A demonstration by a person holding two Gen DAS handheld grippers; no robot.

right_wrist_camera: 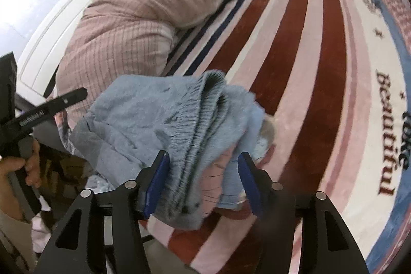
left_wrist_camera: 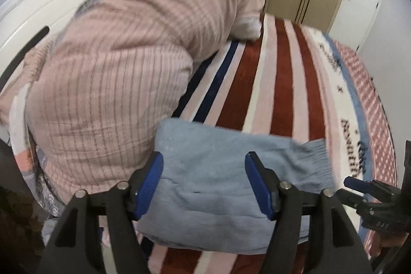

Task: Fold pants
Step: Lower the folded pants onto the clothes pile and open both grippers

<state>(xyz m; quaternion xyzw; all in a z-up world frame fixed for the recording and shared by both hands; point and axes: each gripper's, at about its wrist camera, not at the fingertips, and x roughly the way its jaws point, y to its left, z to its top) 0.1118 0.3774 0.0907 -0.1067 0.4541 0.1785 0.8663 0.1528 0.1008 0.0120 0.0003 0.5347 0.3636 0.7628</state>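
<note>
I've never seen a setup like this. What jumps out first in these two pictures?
A bundle of light blue pants lies at the near edge of a bed covered by a bold red, pink and white striped blanket. The left gripper and right gripper, both open with blue pads, frame it. Behind, at the left, a big pink quilted duvet is heaped up.
</note>
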